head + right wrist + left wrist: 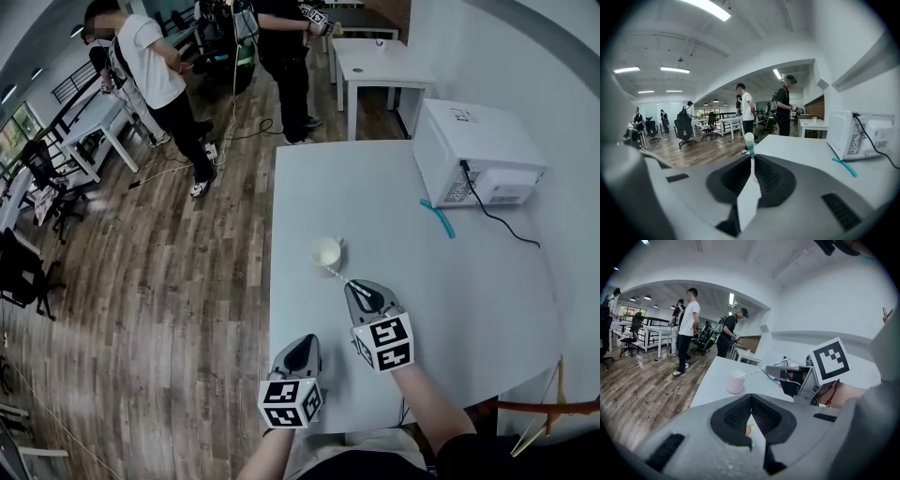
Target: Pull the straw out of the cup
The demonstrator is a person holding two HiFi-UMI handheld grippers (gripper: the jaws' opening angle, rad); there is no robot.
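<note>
A small white cup (325, 252) stands upright near the middle of the white table (469, 309). A teal-and-white striped straw (337, 273) slants from the cup's mouth toward me. My right gripper (350, 284) is shut on the straw's upper end, just on the near side of the cup. In the left gripper view the straw (761, 368) rises from the cup (736, 382) to the right gripper (772, 372). In the right gripper view the straw (751, 151) runs straight ahead to the cup (749, 138). My left gripper (306, 343) hovers nearer me, shut and holding nothing.
A white microwave (473, 150) with a black cable (502, 223) sits at the table's far right. A loose teal straw (438, 218) lies in front of it. People (159, 80) stand on the wooden floor beyond the table's far left corner.
</note>
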